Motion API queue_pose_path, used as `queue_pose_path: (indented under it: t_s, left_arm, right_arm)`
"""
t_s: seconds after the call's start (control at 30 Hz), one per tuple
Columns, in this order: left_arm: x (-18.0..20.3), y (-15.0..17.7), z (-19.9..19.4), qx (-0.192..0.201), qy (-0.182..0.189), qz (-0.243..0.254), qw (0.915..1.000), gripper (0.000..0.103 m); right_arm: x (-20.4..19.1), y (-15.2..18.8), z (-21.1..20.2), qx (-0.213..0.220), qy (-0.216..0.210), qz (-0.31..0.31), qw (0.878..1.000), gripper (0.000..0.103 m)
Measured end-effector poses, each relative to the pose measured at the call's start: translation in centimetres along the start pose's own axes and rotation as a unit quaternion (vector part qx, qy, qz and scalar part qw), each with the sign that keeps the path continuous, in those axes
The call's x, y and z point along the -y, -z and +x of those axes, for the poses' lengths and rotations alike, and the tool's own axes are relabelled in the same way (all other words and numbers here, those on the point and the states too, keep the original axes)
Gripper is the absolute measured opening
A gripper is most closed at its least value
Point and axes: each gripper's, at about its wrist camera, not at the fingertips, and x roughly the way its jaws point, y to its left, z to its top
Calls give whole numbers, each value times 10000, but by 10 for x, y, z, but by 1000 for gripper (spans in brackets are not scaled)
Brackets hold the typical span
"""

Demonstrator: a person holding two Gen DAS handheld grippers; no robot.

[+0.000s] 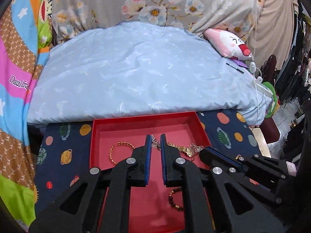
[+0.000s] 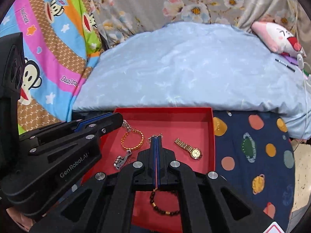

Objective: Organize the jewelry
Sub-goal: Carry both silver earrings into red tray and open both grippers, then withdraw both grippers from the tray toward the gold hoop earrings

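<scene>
1. Your left gripper [image 1: 155,136] hangs over the red tray [image 1: 136,119]; its blue pads stand at a narrow gap, as near shut as they go, pinching a silver chain [image 1: 155,144] at the very tips.
2. Your right gripper [image 2: 156,138] points down into the same tray from the right of the left one; its pads are pressed together, with a thin chain [image 2: 158,135] caught at the tips and showing on both sides; you cannot tell whether the two chains are one piece.
3. The jewelry lies on the tray floor; a gold link bracelet [image 2: 134,139] is left of centre, with a silver piece [image 2: 121,160] just below it.
4. A gold watch [image 2: 195,152] lies to the right, apart from the right gripper's tips; a dark beaded bracelet [image 2: 161,207] lies nearest you, partly under the gripper.
5. The tray sits on a navy planet-print cloth [image 2: 252,136], its far edge against a pale blue quilt [image 1: 136,68].
</scene>
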Motion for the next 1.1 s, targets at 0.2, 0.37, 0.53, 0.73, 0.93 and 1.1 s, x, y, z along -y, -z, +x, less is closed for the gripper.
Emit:
queue_pose_path:
  t_s: [0.2,0.37,0.53,0.73,0.93,1.1]
  left_arm:
    - [-7,0,33,-126,-78,23,9999,8]
    - [-13,1,44,-188,-50,-76,9998,9]
    - [-16,3,43,-93,-297,-83,9995,37]
    - [-24,3,13,69,-361,-204,9991,37]
    - [-27,9,-46,278,-550,-153,9980,42]
    - [-32,33,-98,368,-681,-187,9968,54]
  right_arm:
    - [9,-2,42,-263,78,1,9996,0]
    - [8,0,59,-402,1,-20,9992,1]
    - [9,1,57,-319,127,-5,9994,8]
    - [5,1,24,-51,207,-32,9998,13]
    - [-5,9,-31,212,218,-96,9995,20]
    - [-14,36,-79,337,246,-126,9991,31]
